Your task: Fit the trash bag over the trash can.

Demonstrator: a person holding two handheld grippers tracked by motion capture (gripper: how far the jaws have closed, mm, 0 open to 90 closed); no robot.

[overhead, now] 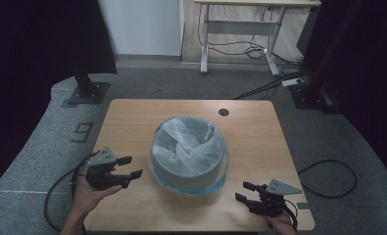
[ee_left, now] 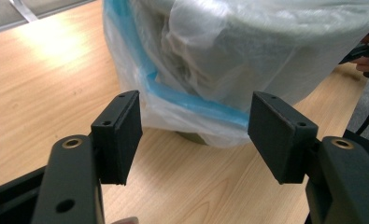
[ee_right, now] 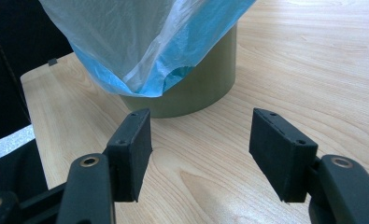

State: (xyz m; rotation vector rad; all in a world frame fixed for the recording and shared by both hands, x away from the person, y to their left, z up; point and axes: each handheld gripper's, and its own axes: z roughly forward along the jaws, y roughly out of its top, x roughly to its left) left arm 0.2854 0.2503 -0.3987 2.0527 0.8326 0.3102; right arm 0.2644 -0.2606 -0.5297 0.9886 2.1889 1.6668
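Sitting in the middle of the wooden table (overhead: 132, 205) is a round green bin (ee_right: 196, 79) with a thin plastic bag (overhead: 188, 147) over its top. The bag hangs loose down the sides, with a blue edge at the bottom. The left gripper (overhead: 130, 166) is beside the bin, jaws open, with nothing in them. The right gripper (overhead: 245, 192) is near the other side, also open and empty. I think the job is to grab the bag. Go low to the loose blue edge, pinch only the plastic, and pull gently so the bin does not tip.
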